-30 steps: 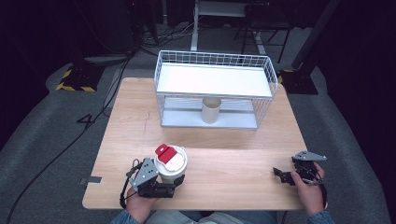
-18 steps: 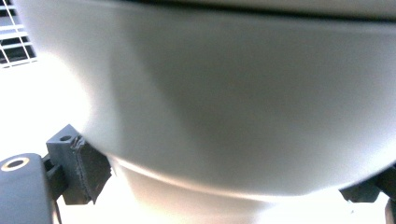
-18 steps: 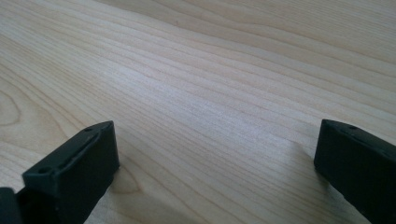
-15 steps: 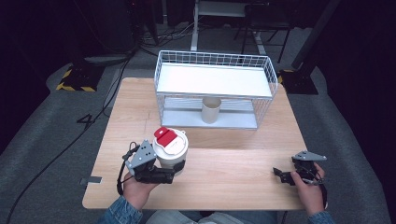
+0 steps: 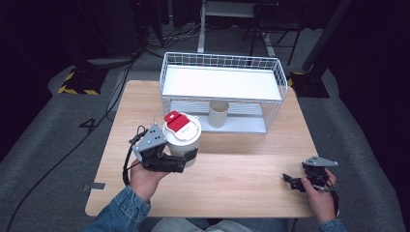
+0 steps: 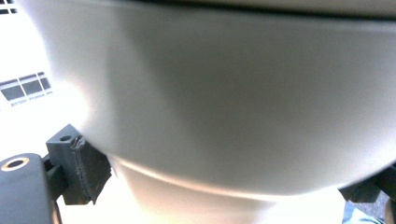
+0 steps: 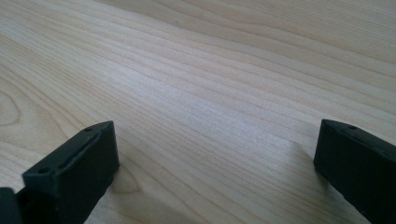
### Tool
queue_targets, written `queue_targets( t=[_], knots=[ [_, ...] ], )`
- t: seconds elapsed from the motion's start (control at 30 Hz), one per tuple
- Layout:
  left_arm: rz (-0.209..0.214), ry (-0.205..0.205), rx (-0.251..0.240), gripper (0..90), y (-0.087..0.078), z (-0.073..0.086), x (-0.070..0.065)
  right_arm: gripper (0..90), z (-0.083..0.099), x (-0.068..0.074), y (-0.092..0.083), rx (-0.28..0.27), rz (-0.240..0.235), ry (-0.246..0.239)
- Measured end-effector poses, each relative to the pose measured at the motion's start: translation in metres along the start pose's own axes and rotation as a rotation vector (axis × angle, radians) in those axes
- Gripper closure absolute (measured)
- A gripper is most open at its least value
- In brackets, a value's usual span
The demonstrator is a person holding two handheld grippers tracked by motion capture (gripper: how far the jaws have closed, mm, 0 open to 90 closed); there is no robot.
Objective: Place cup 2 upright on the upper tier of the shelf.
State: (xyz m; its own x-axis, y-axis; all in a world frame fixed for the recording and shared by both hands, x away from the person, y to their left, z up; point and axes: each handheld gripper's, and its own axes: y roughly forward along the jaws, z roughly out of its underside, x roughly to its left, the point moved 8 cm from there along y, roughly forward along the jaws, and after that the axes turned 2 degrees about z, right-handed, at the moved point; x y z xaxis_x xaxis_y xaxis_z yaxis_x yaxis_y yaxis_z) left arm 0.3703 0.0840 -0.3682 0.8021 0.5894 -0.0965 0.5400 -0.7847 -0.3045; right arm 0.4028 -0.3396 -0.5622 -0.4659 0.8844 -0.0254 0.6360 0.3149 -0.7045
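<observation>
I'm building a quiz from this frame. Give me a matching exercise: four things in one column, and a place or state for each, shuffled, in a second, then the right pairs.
Things:
1. Lidded cup
2. Beige cup
3. Right claw
4. Wire rack

Places or states:
A. At the far side of the table
B. Open, low over bare wood near the right edge
C. Gripped by the left claw
D. Standing upright on the rack's lower shelf

Pairs: 1-C, 2-D, 3-B, 4-A
</observation>
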Motion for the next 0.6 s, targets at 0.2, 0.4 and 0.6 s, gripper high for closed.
queue_targets(
  t=[0.2,0.4,0.6],
  knots=[
    [-0.01,0.0,0.004,10.0,0.008,-0.022,0.007,0.0,0.0,0.0,0.0,0.001,0.001,-0.001],
    [-0.031,0.017,-0.009,10.0,0.015,-0.04,0.015,0.0,0.0,0.0,0.0,0.001,0.001,-0.001],
    [-0.041,0.025,-0.03,10.0,0.019,-0.054,0.023,0.0,0.0,0.0,0.0,0.0,0.0,0.0]
  ],
)
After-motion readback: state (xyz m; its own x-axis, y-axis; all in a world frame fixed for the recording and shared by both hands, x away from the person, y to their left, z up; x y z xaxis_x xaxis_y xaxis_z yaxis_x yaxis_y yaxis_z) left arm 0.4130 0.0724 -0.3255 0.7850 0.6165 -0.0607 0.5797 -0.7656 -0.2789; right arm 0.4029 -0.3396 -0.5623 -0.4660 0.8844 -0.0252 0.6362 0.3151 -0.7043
